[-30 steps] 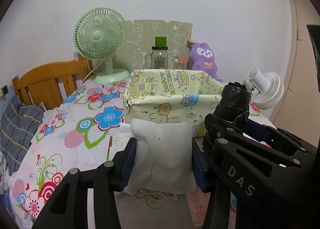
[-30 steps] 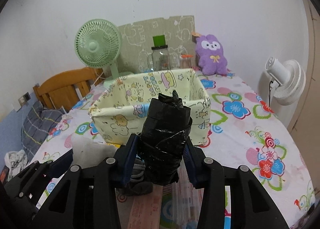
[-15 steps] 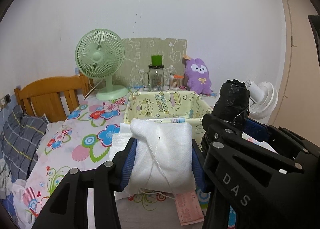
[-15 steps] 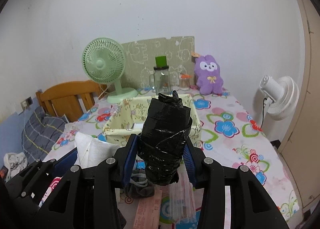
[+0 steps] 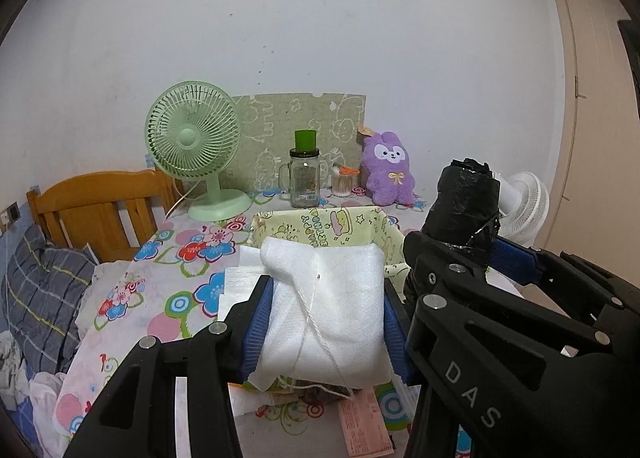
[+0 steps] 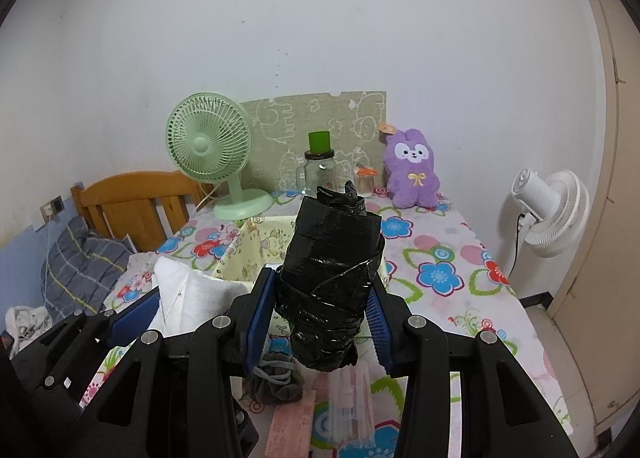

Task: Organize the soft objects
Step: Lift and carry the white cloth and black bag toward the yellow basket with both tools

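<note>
My left gripper is shut on a folded white cloth pouch with a loose thread, held above the table in front of the yellow cartoon-print fabric box. My right gripper is shut on a black plastic-wrapped bundle, held upright above the table just right of the left gripper. The bundle also shows in the left wrist view; the pouch shows in the right wrist view. The box lies behind both. A grey drawstring pouch lies on the table under the bundle.
A green desk fan, glass jar with green lid, cotton-swab cup and purple plush rabbit stand at the table's back. A wooden chair is left. A white floor fan stands right. Papers lie near.
Both grippers have risen and drawn back from the box with their loads still held; the box now looks lower and farther away.
</note>
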A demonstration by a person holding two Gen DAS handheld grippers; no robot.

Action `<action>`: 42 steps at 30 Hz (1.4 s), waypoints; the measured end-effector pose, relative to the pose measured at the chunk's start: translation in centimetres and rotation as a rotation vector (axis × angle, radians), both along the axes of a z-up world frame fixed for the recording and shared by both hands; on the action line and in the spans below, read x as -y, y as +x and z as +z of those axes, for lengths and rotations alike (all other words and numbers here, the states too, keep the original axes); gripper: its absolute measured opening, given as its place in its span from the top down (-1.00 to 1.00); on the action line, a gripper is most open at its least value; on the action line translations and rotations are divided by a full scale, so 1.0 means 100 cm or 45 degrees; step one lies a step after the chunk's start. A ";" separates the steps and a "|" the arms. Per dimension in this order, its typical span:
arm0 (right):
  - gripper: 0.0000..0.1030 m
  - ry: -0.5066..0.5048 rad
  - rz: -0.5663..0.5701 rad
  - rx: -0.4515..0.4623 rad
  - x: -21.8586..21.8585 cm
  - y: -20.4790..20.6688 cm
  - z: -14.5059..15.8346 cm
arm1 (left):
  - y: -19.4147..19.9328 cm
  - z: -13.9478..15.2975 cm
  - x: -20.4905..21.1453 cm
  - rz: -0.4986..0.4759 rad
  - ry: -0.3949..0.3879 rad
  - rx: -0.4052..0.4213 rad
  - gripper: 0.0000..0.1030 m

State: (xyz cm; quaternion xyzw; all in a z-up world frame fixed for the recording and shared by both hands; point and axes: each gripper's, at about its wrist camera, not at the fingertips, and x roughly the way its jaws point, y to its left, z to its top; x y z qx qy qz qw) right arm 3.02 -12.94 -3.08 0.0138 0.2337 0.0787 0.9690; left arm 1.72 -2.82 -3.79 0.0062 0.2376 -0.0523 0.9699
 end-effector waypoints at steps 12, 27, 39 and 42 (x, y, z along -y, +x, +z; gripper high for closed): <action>0.07 0.000 0.017 -0.002 0.001 0.025 0.010 | 0.024 0.011 0.002 0.002 0.023 0.010 -0.02; 0.07 -0.025 0.013 0.012 0.003 0.073 0.018 | 0.069 0.019 0.006 -0.006 0.027 0.033 -0.03; 0.07 -0.016 0.015 -0.039 0.005 0.130 -0.002 | 0.125 -0.003 0.003 0.017 0.036 -0.036 -0.03; 0.07 -0.019 0.025 -0.055 0.005 0.143 -0.009 | 0.136 -0.009 0.003 0.043 0.041 -0.052 -0.03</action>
